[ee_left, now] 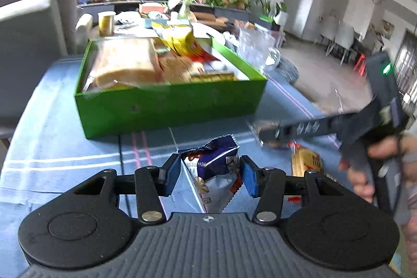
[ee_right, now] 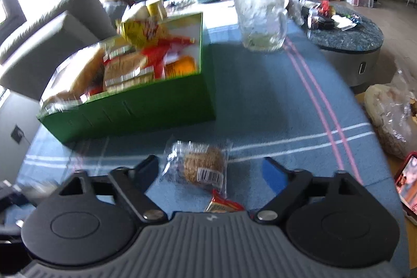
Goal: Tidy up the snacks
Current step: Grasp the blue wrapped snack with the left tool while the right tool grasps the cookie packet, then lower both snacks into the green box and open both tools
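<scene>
My left gripper [ee_left: 209, 172] is shut on a purple and silver snack packet [ee_left: 212, 168], held above the blue tablecloth in front of the green box [ee_left: 169, 106]. The box holds bread, a yellow bag and several other snacks; it also shows in the right wrist view [ee_right: 135, 106]. My right gripper [ee_right: 211, 171] is open, its blue pads on either side of a clear-wrapped oat cake [ee_right: 200, 166] lying on the cloth. A red and yellow packet [ee_right: 224, 205] lies just under it. In the left wrist view the right gripper [ee_left: 263, 134] reaches in from the right over an orange packet [ee_left: 307, 163].
A glass mug [ee_right: 260, 17] stands on the cloth behind the box to the right. A clear bag of food [ee_right: 388, 111] and a phone [ee_right: 408, 181] lie at the right edge. A grey sofa [ee_left: 28, 25] stands left of the table. A round dark table [ee_right: 346, 33] is beyond.
</scene>
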`<state>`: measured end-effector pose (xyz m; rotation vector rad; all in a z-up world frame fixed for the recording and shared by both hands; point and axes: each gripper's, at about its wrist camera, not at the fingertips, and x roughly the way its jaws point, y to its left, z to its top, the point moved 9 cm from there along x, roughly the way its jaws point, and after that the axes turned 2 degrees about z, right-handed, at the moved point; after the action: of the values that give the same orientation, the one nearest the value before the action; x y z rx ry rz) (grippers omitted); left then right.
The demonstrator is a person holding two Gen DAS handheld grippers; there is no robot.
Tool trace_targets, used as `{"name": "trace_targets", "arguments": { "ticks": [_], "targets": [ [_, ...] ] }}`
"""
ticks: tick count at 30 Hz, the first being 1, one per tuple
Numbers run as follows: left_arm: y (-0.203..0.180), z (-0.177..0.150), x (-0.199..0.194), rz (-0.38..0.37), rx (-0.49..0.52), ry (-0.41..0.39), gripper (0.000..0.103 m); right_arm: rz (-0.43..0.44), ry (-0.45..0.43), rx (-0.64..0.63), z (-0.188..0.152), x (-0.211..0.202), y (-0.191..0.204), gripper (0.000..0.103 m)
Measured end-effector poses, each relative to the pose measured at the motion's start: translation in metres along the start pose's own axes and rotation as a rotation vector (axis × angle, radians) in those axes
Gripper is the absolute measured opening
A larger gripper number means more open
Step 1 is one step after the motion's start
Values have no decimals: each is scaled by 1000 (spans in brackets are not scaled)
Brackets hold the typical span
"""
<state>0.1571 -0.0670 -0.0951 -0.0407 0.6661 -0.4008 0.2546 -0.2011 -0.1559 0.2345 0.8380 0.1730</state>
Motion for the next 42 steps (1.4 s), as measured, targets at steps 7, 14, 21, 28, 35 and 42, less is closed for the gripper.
{"name": "trace_targets", "arguments": {
  "ticks": [7,14,21,28,35,42],
  "targets": [
    [3,4,-4,-13,-16,-13,47,-14,34,-47,-5,17,10,81],
    [7,1,-2,-16,-36,-3,47,-65,33,-140,-4,25,19,80],
    [12,3,-5,-17,-61,-11,47,-39,-5,-80,3,17,16,76],
    [14,12,-8,-11,-71,-34,47,51,-92,-61,20,-16,33,76],
    [11,32,-7,-15,-62,-64,47,90,-172,-69,44,-35,48,76],
    [7,66,4,-11,-43,-116,47,114,-219,-33,71,-36,53,76]
  ]
}}
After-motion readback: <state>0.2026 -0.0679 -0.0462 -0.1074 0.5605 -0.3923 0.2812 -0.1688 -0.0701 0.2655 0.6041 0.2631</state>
